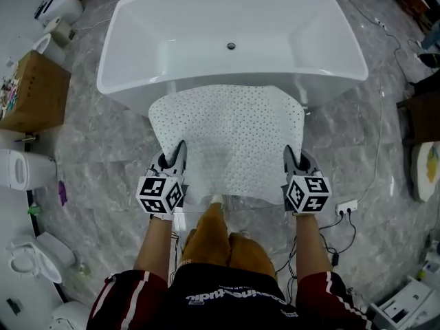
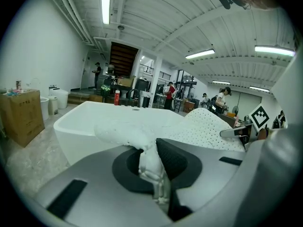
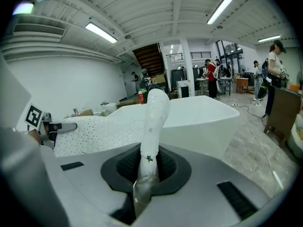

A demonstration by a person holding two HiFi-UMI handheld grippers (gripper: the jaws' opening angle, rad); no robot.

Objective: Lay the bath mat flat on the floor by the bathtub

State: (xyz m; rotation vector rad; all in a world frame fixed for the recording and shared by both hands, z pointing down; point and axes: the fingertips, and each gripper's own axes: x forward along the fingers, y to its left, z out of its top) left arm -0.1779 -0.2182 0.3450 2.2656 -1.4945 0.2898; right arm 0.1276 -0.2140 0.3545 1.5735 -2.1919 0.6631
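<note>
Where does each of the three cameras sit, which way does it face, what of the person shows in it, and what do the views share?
Head view: on the person's head, facing steeply down at the bath mat, bathtub and floor; forearms, knees, left gripper, right gripper show.
Left gripper view: on the left gripper, facing the bathtub along jaws shut on the bath mat; right gripper's cube shows.
Right gripper view: likewise, mirrored; left gripper's cube shows.
Shared: all show bath mat and bathtub.

White perforated bath mat (image 1: 230, 139) (near corners pinched) stretched out before white bathtub (image 1: 232, 26).
</note>
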